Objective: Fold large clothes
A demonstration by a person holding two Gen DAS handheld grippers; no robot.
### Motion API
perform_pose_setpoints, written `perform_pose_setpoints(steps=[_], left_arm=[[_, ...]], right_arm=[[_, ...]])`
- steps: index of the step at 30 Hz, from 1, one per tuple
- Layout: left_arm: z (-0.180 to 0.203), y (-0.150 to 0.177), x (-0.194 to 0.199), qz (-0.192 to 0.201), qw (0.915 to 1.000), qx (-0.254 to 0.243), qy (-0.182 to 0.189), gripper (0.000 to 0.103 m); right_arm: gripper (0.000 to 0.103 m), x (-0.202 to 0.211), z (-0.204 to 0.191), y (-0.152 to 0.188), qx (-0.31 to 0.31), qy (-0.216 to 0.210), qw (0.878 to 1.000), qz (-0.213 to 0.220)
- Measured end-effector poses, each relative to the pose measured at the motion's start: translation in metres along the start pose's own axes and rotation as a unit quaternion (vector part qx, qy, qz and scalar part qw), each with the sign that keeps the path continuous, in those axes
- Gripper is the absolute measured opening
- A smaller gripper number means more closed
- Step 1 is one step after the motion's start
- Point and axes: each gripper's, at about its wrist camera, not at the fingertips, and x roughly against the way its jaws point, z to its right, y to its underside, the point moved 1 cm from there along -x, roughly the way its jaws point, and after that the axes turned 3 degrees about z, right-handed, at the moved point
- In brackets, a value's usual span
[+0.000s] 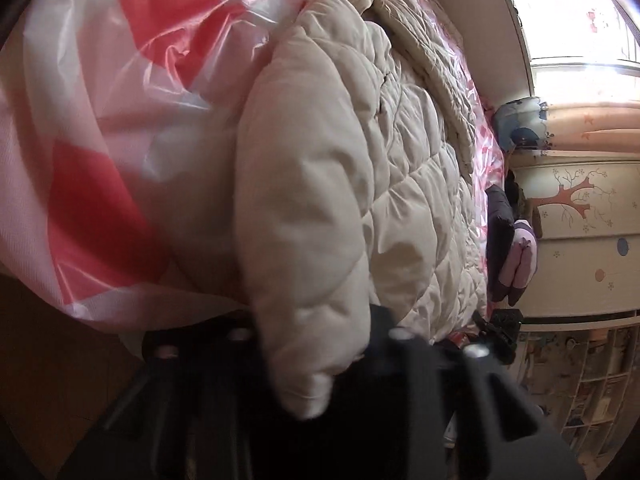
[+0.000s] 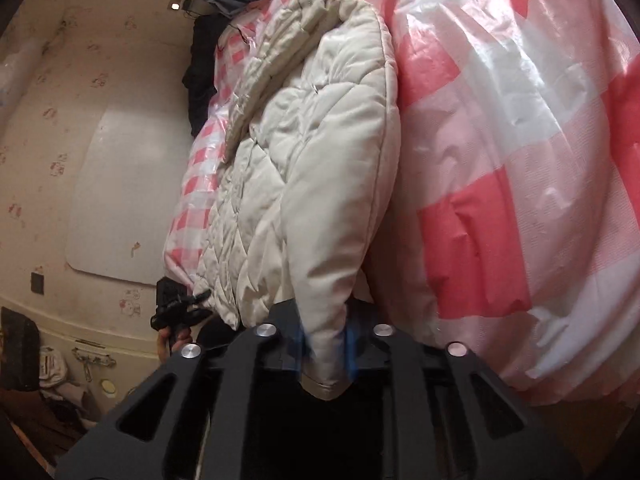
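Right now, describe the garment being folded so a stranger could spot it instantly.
Start from the pink-and-white checked plastic sheet that covers the bed. Lying on it is a cream quilted puffer jacket, its sleeve cuffs pinched by the left gripper and the right gripper. It is the only pale, puffy piece; the clothes past its far edge are dark and purple.

This is a bedroom in a home, probably a child's room. A bed (image 1: 100,152) is covered with a red and white checked plastic sheet (image 2: 520,160). The wallpaper (image 2: 60,120) carries small cartoon prints, and a cream cabinet (image 1: 580,216) is painted with a tree and dots. A window (image 1: 572,20) has peach curtains (image 1: 592,128). Open shelves (image 1: 592,392) hold many small household things.
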Motion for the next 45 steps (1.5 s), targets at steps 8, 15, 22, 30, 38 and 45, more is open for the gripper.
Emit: perform_pose_setpoints(steps=[8, 15, 22, 30, 38, 45], left_arm=[[0.077, 0.001, 0.056, 0.079, 0.9931, -0.056, 0.067, 0.013], [0.125, 0.038, 0.136, 0.115, 0.978, -0.115, 0.131, 0.012], [0.024, 0.088, 0.11, -0.029, 0.9893, -0.134, 0.05, 0.075], [-0.087, 0.08, 0.121, 0.034, 0.9902, -0.004, 0.135, 0.096], [-0.088, 0.075, 0.059, -0.017, 0.9852, 0.018, 0.17, 0.096], [-0.055, 0.087, 0.047, 0.007, 0.9895, -0.015, 0.143, 0.034]], right_arm=[[0.01, 0.024, -0.079, -0.02, 0.04, -0.121, 0.986, 0.108], [0.01, 0.086, -0.145, 0.01, 0.109, -0.168, 0.974, 0.106], [0.059, 0.082, -0.052, 0.072, 0.048, -0.087, 0.994, -0.05], [0.084, 0.072, 0.041, 0.082, -0.049, -0.113, 0.991, -0.056], [0.086, 0.01, 0.043, 0.081, -0.058, -0.168, 0.979, -0.095], [0.021, 0.002, 0.014, 0.087, 0.009, -0.168, 0.984, -0.052]])
